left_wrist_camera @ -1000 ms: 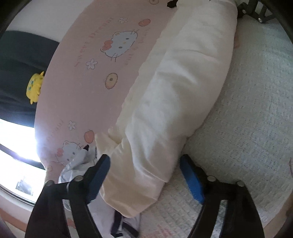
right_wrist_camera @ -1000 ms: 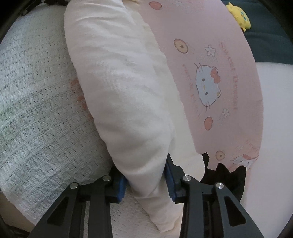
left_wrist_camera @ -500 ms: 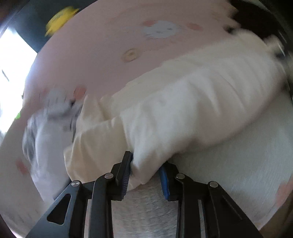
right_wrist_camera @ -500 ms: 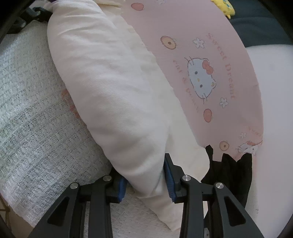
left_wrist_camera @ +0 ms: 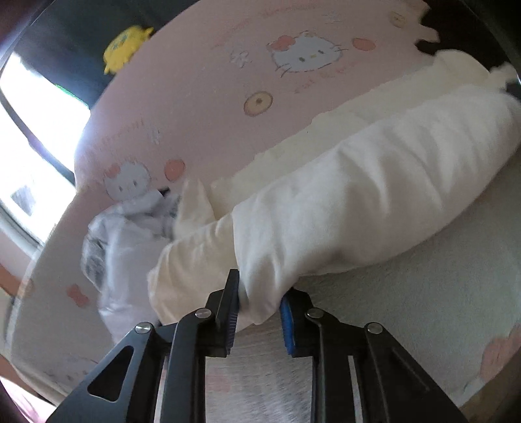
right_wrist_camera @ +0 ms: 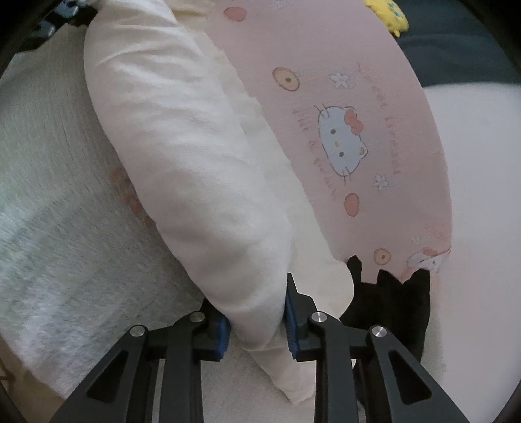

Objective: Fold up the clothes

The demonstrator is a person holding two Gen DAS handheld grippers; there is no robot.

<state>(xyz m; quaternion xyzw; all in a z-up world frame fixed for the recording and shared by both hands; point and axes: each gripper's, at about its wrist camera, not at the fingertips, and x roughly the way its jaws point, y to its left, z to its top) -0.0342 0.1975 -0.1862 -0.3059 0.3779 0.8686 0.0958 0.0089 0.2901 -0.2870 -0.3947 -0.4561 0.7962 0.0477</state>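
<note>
Bulging into a long roll, cream garment (left_wrist_camera: 358,201) spans both clamped grippers.

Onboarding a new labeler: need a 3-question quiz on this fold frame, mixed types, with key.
1. True or false: the left gripper is open and clear of the cream garment.
2. Multiple choice: what lies right beside the right gripper, on the pink sheet's side? A) black cloth B) a shoe C) a book
3. Fill in: the yellow toy lies on a ____ surface beyond the sheet.

Key: 1 false, both grippers are shut on the garment's ends; 2 A; 3 dark.
</note>
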